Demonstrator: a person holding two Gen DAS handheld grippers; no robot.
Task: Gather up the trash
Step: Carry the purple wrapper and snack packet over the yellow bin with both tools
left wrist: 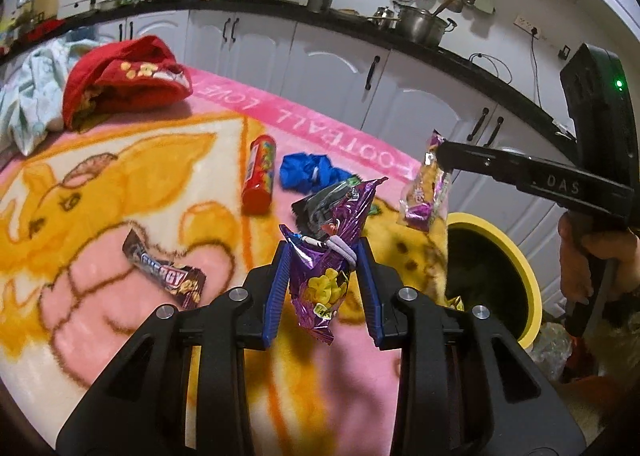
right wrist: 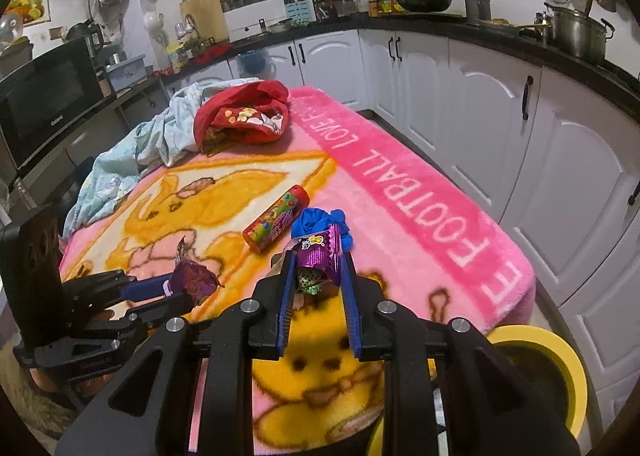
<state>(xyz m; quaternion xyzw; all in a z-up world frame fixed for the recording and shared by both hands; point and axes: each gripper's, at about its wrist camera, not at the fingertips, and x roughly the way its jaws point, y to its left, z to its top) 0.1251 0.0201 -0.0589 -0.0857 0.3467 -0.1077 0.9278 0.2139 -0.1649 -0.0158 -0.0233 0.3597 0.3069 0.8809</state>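
My left gripper (left wrist: 322,250) is shut on a crumpled purple snack wrapper (left wrist: 320,280) and holds it above the pink blanket (left wrist: 100,215). To the right, my right gripper (left wrist: 438,153) grips a yellow and purple wrapper (left wrist: 424,191) that hangs near the yellow-rimmed bin (left wrist: 528,276). In the right wrist view my right gripper (right wrist: 317,256) pinches that wrapper (right wrist: 320,256) between its blue pads. My left gripper (right wrist: 176,288) shows at the left with its purple wrapper (right wrist: 194,280). The bin (right wrist: 572,368) stands past the blanket's near right corner.
On the blanket lie a red candy tube (left wrist: 259,175), a crumpled blue piece (left wrist: 306,171), a brown energy bar wrapper (left wrist: 164,276), a red cloth (left wrist: 128,83) and a pale blue cloth (left wrist: 28,103). White cabinets (right wrist: 500,115) run along the right.
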